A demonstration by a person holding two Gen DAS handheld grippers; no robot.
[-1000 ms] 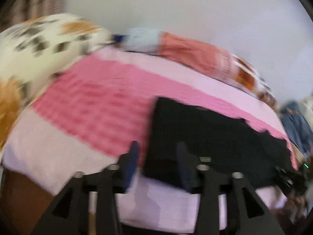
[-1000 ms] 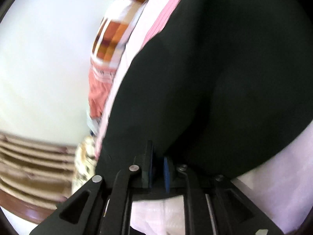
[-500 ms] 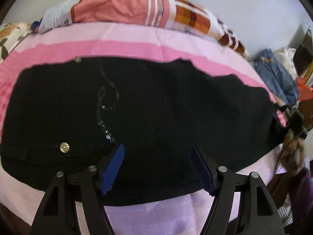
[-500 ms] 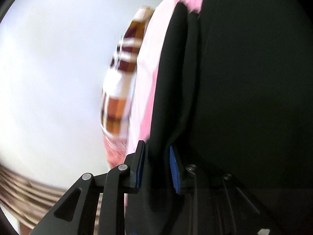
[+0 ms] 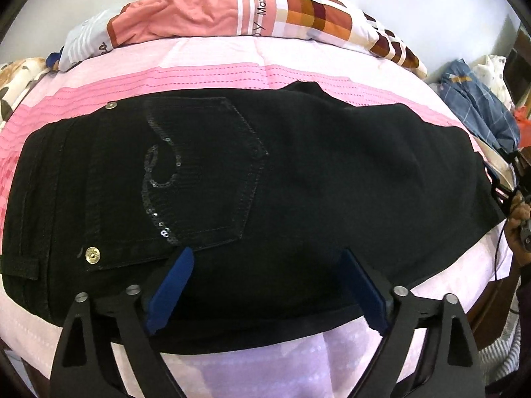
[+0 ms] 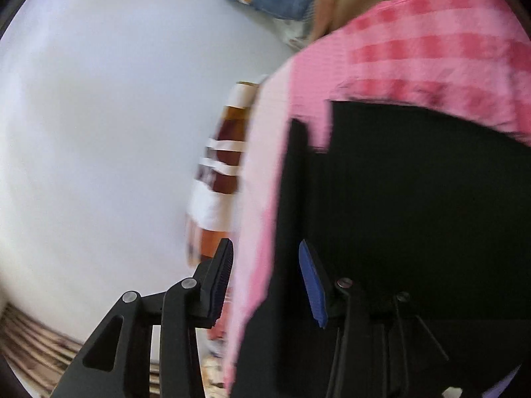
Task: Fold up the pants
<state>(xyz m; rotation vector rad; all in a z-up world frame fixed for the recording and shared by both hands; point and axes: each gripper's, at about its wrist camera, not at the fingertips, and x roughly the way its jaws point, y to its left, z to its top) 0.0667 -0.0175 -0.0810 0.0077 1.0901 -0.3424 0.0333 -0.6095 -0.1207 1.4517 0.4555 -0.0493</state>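
Black pants lie folded lengthwise across the pink bed, waistband at nine o'clock. Left tool hangs spread over their near edge, probably ready to grip. Right tool, at three o'clock, is spread, empty, beside the leg ends.

Black pants lie flat across pink bedsheet, waistband to the left, legs folded toward the right. Back pocket with sequin swirl faces up; brass rivet near waistband. Left gripper low over the near edge of the pants, jaws spread wide, blue pads not closed on any cloth. Patterned pillow along far edge of bed. Blue checked garment at far right.
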